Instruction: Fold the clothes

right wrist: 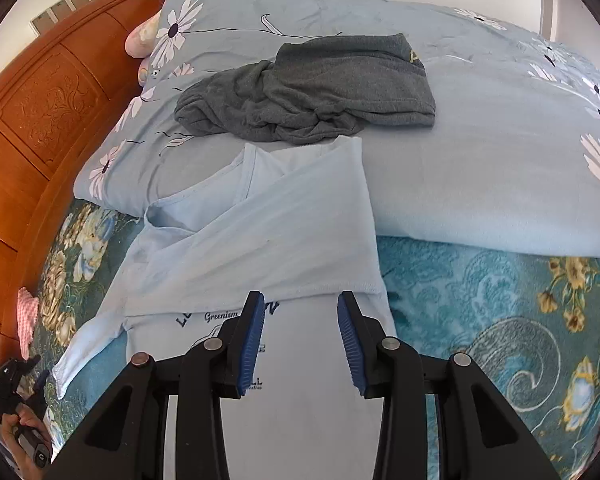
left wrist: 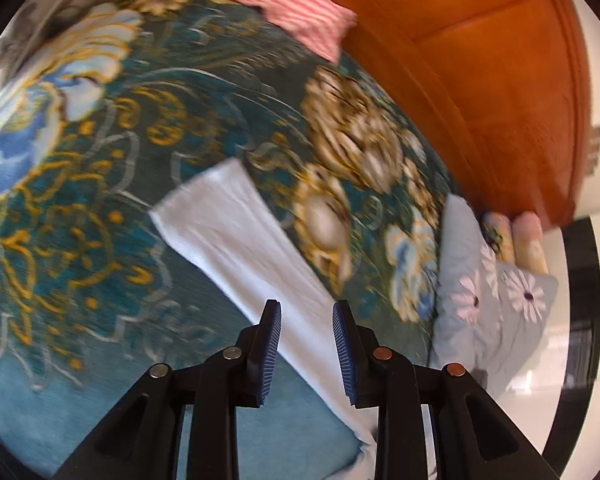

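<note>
A light blue T-shirt (right wrist: 260, 236) lay flat on the teal flowered blanket (right wrist: 500, 300) of a bed, with its collar end partly on the pale blue quilt with white daisies (right wrist: 480, 152). One side of the T-shirt, with its sleeve, was folded across the chest, and dark printed letters showed below the fold. The other sleeve (left wrist: 236, 232) was stretched out over the blanket on the opposite side.

The right gripper (right wrist: 300, 340) hung above the printed part of the shirt. Its jaws were parted, the blue pads (right wrist: 252, 344) gripped nothing, and only the shirt surface was seen between them. The left gripper (left wrist: 306, 350) was over the outstretched sleeve, also with parted jaws and empty; its view was blurred. In the right wrist view the left gripper was small at the lower left corner, held by a hand (right wrist: 18, 428).

A dark grey garment (right wrist: 320, 88) lay crumpled on the quilt, just beyond the collar of the T-shirt. A pink and white striped cloth (left wrist: 296, 16) rested on the blanket near the orange-brown wooden headboard (left wrist: 500, 80). A pink flowered pillow (right wrist: 142, 34) was between the quilt and the headboard
</note>
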Available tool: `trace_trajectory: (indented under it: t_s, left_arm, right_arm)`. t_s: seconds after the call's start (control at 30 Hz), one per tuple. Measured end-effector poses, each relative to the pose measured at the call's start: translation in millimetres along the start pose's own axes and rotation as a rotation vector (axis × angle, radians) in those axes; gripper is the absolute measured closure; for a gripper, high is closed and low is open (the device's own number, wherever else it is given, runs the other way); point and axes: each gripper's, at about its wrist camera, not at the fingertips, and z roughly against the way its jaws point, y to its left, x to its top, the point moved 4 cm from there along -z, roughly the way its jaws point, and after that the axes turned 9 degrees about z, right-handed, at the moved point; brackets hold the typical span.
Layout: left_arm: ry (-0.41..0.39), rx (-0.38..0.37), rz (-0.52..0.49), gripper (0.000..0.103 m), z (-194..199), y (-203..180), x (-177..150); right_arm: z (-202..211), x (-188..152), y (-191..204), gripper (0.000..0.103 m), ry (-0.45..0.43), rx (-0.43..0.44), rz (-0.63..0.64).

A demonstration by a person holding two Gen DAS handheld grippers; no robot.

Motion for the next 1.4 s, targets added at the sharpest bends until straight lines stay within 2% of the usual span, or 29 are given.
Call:
trace_trajectory:
  t_s: [0.1,0.2,0.27,0.37,0.5,0.53,0.57,0.67,0.77,0.83,0.9,1.03,1.17,1.27,1.33,1.4]
  left_arm:
    - [-0.022,0.085,0.069,0.072,2,44,37]
    - [-0.027,0.110,-0.029,0.072,-6,53,45]
    - [0.010,0.079,-0.096,0.072,-16,50,43]
    - [0.037,0.058,-0.185,0.072,-30,37,37]
    - [0.020,0.102,-0.271,0.077,-41,23,37]
    - [0.015,0.110,-0.295,0.091,-42,18,38]
    - [0.013,0.114,-0.317,0.096,-40,14,37]
    - [0.006,0.126,-0.383,0.098,-35,-1,36]
    - [-0.006,0.071,-0.456,0.098,-11,-31,30]
    - [-0.037,0.014,-0.551,0.098,13,-67,18]
    - [-0.056,-0.075,-0.650,0.098,40,-110,-8]
    - [-0.039,-0.324,-0.829,0.098,95,-192,-85]
    - [0.055,-0.490,-1.012,0.098,119,-250,-189]
    - [0.188,-0.542,-1.109,0.098,105,-266,-278]
    - [0.292,-0.528,-1.151,0.098,79,-260,-335]
    - [0.387,-0.476,-1.197,0.098,47,-243,-386]
  right_arm:
    - [5,-17,3,0.064,-0.012,0.043,-0.060]
    - [3,-27,9,0.064,-0.006,0.075,-0.092]
    - [1,-30,15,0.064,0.000,0.092,-0.095]
    - [2,-30,24,0.064,-0.002,0.113,-0.091]
    - [16,-27,32,0.064,-0.032,0.143,-0.077]
    - [19,-26,32,0.064,-0.038,0.150,-0.077]
    - [23,-25,32,0.064,-0.044,0.158,-0.076]
    - [31,-24,26,0.064,-0.070,0.175,-0.086]
    - [36,-26,15,0.064,-0.073,0.167,-0.114]
    - [42,-27,7,0.064,-0.088,0.179,-0.149]
    - [49,-28,-1,0.064,-0.127,0.212,-0.168]
    - [47,-36,-17,0.064,-0.108,0.204,-0.191]
    - [45,-40,-37,0.064,-0.103,0.198,-0.225]
    - [46,-44,-50,0.064,-0.108,0.192,-0.251]
    - [46,-47,-58,0.064,-0.105,0.178,-0.256]
    - [46,-51,-69,0.064,-0.097,0.154,-0.260]
